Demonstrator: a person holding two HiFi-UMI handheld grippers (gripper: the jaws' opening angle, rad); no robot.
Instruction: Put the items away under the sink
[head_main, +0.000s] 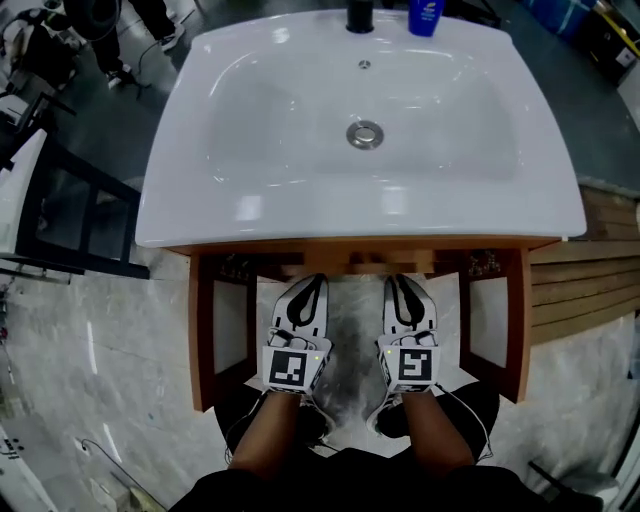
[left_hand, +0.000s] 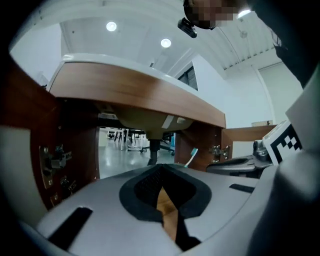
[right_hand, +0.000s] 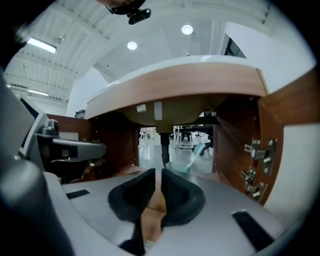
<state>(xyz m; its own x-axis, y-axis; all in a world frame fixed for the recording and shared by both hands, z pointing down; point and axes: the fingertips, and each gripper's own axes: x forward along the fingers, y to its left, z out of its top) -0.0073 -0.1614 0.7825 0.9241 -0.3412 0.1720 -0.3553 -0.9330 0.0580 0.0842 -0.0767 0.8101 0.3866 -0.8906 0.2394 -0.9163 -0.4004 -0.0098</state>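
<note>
One toothbrush (right_hand: 199, 150) leans out of a clear cup (right_hand: 176, 167) on the floor of the open cabinet, just beside the drain pipe (right_hand: 164, 147), so we judge that part of the job done. A blue bottle (head_main: 425, 14) stands on the back rim of the sink (head_main: 250, 215) beside the black tap (head_main: 359, 16). If it counts among the items, it is the one left to bring down. Both tools hover at the cabinet mouth, between the two swung-out doors. The left gripper (left_hand: 160, 172) has its pads together on nothing. The right gripper (right_hand: 159, 175) is drawn in to a thin slit, also with nothing in it. The cup is our first worry. It is light, the leaning brush makes it top-heavy, and a nudge from a jaw or from another item set down next to it would tip it or roll it toward the pipe. Fetching the bottle means reaching across the whole basin, and a smooth bottle pinched off-centre could slip and drop into the bowl. The basin's underside hangs low, so anything carried in too high would knock against it. The right door (head_main: 510, 325) and the left door (head_main: 205, 335) flank our hands closely, and swinging either one shut carelessly could trap a jaw or jolt the cup.
</note>
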